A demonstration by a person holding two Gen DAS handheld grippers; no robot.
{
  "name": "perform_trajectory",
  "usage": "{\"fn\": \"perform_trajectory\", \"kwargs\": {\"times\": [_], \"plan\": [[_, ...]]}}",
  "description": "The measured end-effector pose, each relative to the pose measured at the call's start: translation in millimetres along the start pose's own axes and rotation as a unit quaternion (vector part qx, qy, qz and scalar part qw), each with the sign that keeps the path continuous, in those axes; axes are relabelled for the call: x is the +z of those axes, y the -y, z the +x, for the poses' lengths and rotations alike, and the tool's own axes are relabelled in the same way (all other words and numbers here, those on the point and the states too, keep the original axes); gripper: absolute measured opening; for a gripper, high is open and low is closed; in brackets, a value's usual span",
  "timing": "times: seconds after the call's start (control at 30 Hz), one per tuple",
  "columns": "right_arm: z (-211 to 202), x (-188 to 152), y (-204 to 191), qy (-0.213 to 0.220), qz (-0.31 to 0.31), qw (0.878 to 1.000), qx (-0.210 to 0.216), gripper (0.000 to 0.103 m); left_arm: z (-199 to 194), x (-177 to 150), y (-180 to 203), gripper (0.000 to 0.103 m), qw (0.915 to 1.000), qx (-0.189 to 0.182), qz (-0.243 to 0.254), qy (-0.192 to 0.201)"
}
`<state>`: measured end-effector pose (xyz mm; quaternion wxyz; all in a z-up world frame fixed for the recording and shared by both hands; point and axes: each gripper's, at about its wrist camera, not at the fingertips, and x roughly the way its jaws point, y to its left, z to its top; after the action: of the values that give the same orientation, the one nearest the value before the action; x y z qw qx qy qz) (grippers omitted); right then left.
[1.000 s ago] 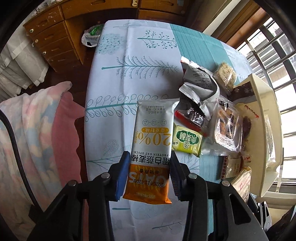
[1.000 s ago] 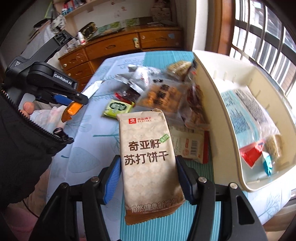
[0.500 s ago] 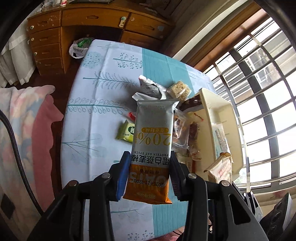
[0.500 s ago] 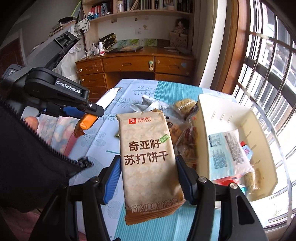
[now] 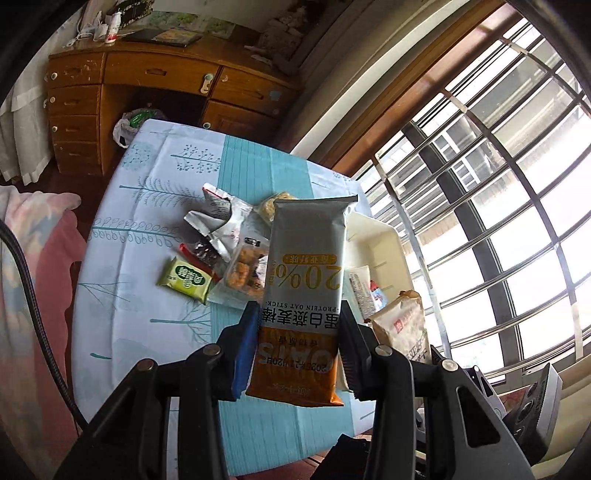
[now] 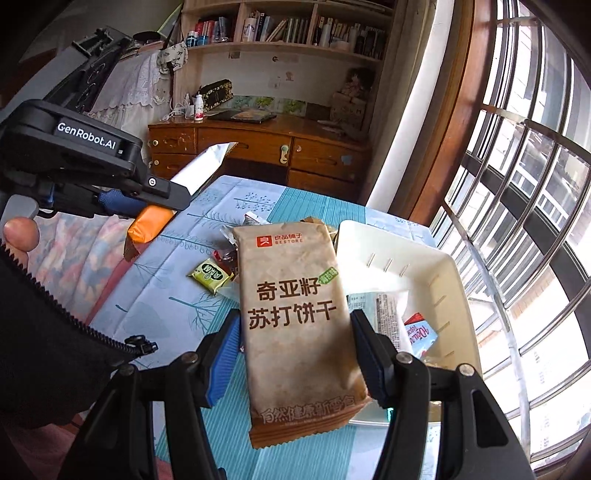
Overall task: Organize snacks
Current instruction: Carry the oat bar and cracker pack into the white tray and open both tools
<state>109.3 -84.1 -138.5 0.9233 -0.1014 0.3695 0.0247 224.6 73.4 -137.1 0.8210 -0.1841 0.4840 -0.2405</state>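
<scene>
Left wrist view: my left gripper (image 5: 297, 350) is clamped on a silver-and-orange foil snack packet (image 5: 304, 291), upside down to the camera, reading "20%", "PROTEIN OAT STICK" and "OATS". It hangs above a table with a white-and-teal tree-print cloth (image 5: 155, 206). Loose snacks sit there in a pile, including one small green square packet (image 5: 185, 279) and one clear bag of orange crackers (image 5: 243, 273). One cream plastic bin (image 5: 380, 236) stands by the barred window (image 5: 498, 206), and a wooden desk with drawers (image 5: 122, 92) is behind.

Right wrist view: my right gripper (image 6: 295, 354) is pinching a tan paper-look biscuit packet (image 6: 295, 317) marked "BESTORE" with big brown Chinese characters, held above the table edge beside the bin, which holds a few wrappers. The other gripper's body reads "GenRobot.AI". Bookshelves (image 6: 288, 29) fill the back wall.
</scene>
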Motion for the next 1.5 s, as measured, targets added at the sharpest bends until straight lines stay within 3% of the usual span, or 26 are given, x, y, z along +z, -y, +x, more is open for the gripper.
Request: {"fn": "perform_trajectory", "kwargs": {"times": [0.53,0.9,1.07,1.2,1.43,1.5], "plan": [[-8.2,-9.1,90.3,0.008,-0.034,0.999,0.003,0.059,37.5,-24.5,98.5,0.039,0.9992,-0.026,0.001,0.031],[9.7,-11.1,144.6,0.005,-0.054,0.998,0.009,0.059,88.6,-33.1,145.2,0.04,0.9995,-0.025,0.017,-0.002],[19.3,-9.6,164.8,0.0,-0.048,0.999,0.023,0.059,100.1,-34.3,156.0,0.041,0.9994,-0.021,0.025,-0.012],[26.2,-9.6,173.7,-0.007,-0.042,0.999,0.033,0.059,102.8,-32.9,158.4,0.052,0.9993,-0.016,0.029,-0.013],[34.1,-7.6,178.2,-0.016,-0.03,0.999,0.042,0.059,102.8,-28.2,153.7,0.056,0.9993,-0.006,0.032,-0.02],[35.9,-7.2,176.5,-0.019,-0.026,0.998,0.044,0.059,100.0,-27.5,150.6,0.061,0.9992,-0.008,0.034,-0.022]]}}
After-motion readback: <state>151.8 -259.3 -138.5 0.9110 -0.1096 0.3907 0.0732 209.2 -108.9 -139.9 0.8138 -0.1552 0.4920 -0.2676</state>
